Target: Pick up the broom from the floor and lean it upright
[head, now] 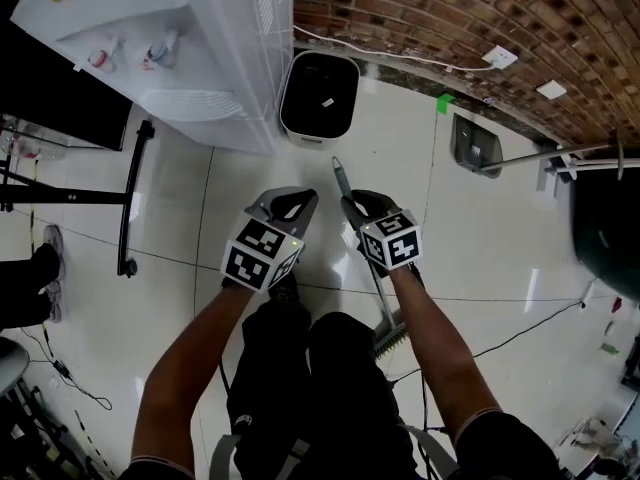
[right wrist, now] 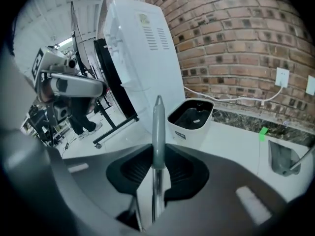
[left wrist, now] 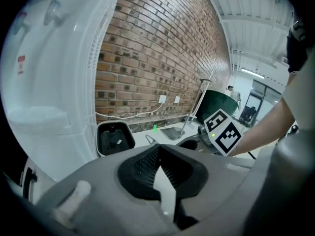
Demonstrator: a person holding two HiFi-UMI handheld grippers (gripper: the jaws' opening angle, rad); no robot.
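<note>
The broom's grey handle (head: 341,180) sticks up out of my right gripper (head: 360,206), which is shut on it just below the handle's tip. In the right gripper view the handle (right wrist: 158,124) runs straight up between the two pads (right wrist: 140,168). The metal shaft goes back down under my right forearm to the broom head (head: 391,340), which hangs by my leg. My left gripper (head: 291,204) is level with the right one, just to its left and apart from the broom. Its fingertips (left wrist: 158,149) meet with nothing between them.
A white water dispenser (head: 170,58) stands ahead left, with a white bin with a black inside (head: 318,93) next to it at the brick wall (head: 450,8). A grey dustpan (head: 474,146) lies ahead right. A black wheeled stand (head: 128,203) is at left; cables cross the floor.
</note>
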